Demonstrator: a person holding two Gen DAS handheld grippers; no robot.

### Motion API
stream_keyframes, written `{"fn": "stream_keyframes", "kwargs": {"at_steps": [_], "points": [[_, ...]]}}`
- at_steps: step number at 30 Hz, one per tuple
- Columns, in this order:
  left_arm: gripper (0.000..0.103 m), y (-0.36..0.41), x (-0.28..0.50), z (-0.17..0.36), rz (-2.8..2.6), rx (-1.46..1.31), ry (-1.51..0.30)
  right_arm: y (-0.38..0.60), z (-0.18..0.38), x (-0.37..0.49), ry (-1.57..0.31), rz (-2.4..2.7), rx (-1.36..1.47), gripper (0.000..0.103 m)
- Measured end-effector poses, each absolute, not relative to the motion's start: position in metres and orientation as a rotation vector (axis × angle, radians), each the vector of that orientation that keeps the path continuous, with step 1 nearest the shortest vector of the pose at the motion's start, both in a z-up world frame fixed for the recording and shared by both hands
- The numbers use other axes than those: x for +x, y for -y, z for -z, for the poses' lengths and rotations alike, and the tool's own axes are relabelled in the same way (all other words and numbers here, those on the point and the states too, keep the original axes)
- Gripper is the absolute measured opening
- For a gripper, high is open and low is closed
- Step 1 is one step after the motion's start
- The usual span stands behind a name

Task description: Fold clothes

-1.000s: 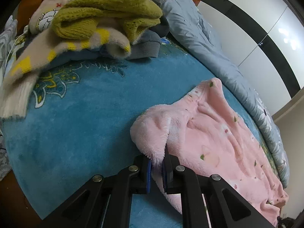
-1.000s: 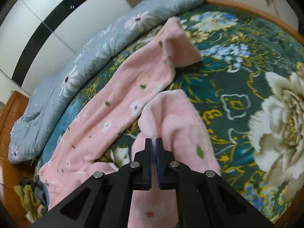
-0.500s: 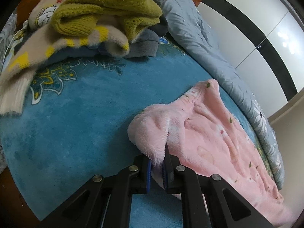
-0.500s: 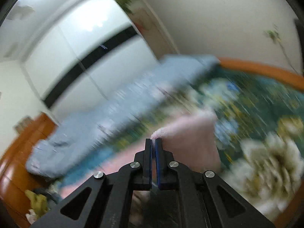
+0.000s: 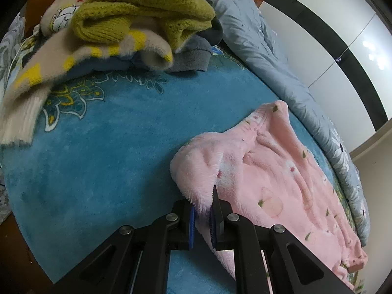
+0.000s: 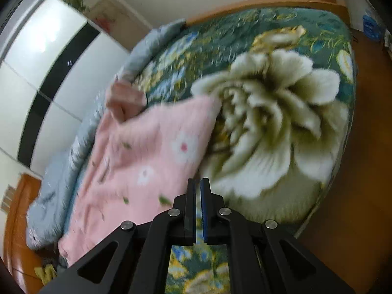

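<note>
pink fleece gripped by left tongs | right tongs clenched, empty | sweaters left view only

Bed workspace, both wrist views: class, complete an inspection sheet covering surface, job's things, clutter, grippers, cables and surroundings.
Surface: plush floral blanket on a bed, blue in the left view, green with a big flower in the right view.
Job's things: pink garment, spread out and rumpled.
Clutter: clothes pile with a green knit on top; grey quilt along the far edge.
Grippers: left gripper, jaws shut on the garment's fluffy edge; right gripper, jaws shut, seemingly on another edge.
Cables: nothing seen.
Surroundings: white wardrobe; wooden floor.
</note>
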State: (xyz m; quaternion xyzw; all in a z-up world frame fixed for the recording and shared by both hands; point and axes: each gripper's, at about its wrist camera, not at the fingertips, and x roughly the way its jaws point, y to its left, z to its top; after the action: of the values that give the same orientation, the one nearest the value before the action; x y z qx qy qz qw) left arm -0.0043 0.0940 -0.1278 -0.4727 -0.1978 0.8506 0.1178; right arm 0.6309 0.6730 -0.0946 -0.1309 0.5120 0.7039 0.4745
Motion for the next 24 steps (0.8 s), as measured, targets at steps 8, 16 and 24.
{"fn": "stream_keyframes", "kwargs": {"at_steps": [8,16,24], "points": [[0.012,-0.097,-0.003,0.127,-2.506,-1.380,0.549,-0.715,0.111,0.623,-1.338,-1.705,-0.188,0.062],[0.012,-0.102,-0.003,0.127,-2.515,-1.387,0.520,-0.735,0.132,0.622,-1.489,-1.722,-0.021,0.065],[0.013,-0.101,-0.004,0.129,-2.505,-1.395,0.538,-0.749,0.116,0.634,-1.507,-1.679,-0.027,0.005]]}}
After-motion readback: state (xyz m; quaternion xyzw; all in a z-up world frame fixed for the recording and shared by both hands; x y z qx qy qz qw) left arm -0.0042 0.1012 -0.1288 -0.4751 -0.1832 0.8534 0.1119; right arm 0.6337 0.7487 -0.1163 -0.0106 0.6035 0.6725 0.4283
